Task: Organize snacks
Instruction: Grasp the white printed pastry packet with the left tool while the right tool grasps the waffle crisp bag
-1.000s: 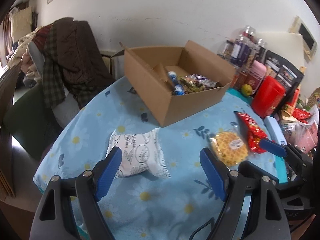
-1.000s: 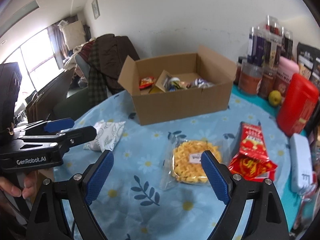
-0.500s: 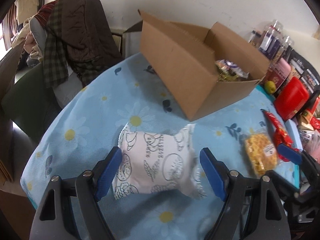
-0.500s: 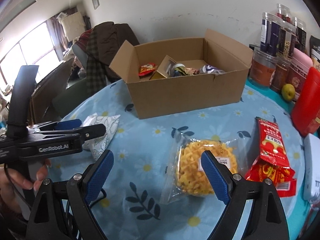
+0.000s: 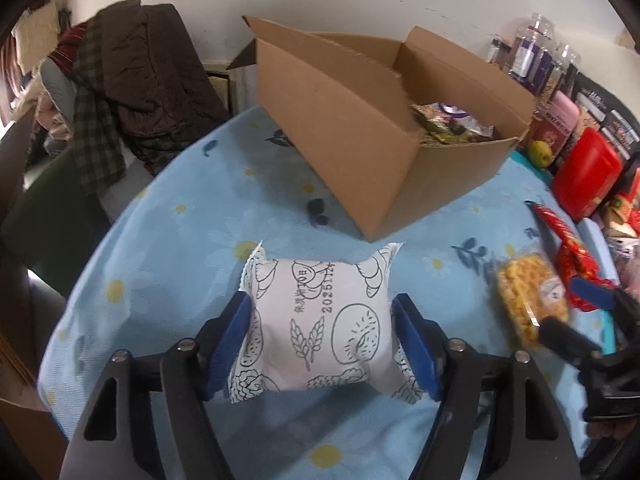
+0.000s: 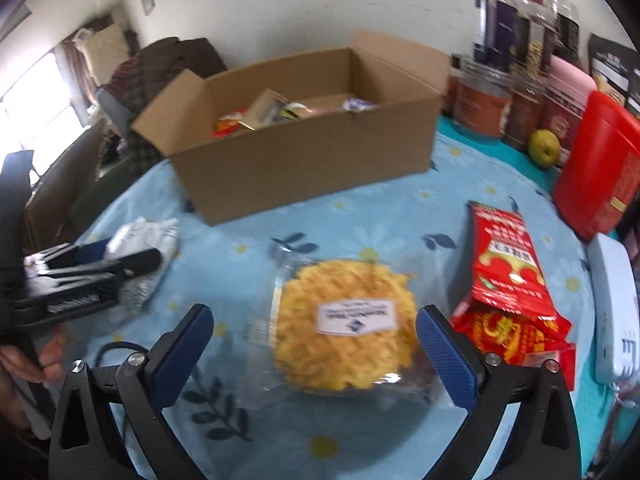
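Note:
My left gripper [image 5: 322, 342] is shut on a white snack pouch [image 5: 320, 320] with black line drawings, both pads pressing its sides on the blue floral tablecloth. The pouch also shows in the right wrist view [image 6: 146, 240]. My right gripper [image 6: 314, 350] is open, its pads on either side of a clear bag of yellow crisps [image 6: 346, 320], not touching it. A red snack packet [image 6: 506, 276] lies just right of the crisps. An open cardboard box [image 5: 372, 128] with several snacks inside stands behind on the table, also in the right wrist view [image 6: 304, 136].
Jars and bottles [image 6: 516, 52], a red canister [image 6: 600, 160] and a yellow-green fruit [image 6: 543, 147] line the right back edge. A white device [image 6: 612, 312] lies at the far right. A chair draped with dark clothes [image 5: 132, 80] stands beyond the table's left edge.
My left gripper moved forward around the white pouch and closed on it. My right gripper moved down and forward to straddle the yellow crisps bag, still open.

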A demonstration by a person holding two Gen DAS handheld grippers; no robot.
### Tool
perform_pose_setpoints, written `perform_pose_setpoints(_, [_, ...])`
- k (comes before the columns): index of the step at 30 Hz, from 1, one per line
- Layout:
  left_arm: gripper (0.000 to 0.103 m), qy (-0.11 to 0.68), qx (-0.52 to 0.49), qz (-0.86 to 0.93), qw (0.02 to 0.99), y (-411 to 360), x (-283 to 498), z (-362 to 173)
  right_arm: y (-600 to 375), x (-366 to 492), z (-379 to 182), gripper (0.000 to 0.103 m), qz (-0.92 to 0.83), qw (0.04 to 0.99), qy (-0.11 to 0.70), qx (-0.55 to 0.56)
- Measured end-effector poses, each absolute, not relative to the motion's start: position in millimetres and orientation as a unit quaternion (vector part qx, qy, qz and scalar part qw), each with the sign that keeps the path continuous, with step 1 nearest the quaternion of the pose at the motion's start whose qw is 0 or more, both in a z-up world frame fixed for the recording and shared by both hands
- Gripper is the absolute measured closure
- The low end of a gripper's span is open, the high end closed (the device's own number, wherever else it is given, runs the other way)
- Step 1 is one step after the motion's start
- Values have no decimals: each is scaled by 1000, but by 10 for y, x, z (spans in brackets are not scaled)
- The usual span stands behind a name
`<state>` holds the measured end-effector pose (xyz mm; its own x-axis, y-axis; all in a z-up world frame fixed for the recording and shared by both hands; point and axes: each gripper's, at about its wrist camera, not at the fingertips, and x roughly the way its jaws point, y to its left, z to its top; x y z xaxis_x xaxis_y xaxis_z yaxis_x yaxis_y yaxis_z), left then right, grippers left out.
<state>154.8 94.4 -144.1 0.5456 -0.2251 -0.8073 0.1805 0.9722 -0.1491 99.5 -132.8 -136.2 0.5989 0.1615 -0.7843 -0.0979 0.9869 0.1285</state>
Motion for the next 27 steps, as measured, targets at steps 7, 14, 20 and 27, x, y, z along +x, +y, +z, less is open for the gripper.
perform_pose_setpoints(7, [32,473,-18,-166,865,691,1432,-1418,-1358,1037,-1510,0,74,885,460,25])
perform_pose_setpoints(14, [28,470,21,-171,865,530,1381,-1447,-1418,1117,-1544,0,74,885,457,41])
perform_pose_setpoints(20, [24,476,67,-147,865,430,1393,-1557,-1346,1146,-1583,0,77,885,459,15])
perform_pose_setpoints(27, [24,468,77,-137,870,424,1385,-1590,-1372,1168,-1631,0,62,886,460,18])
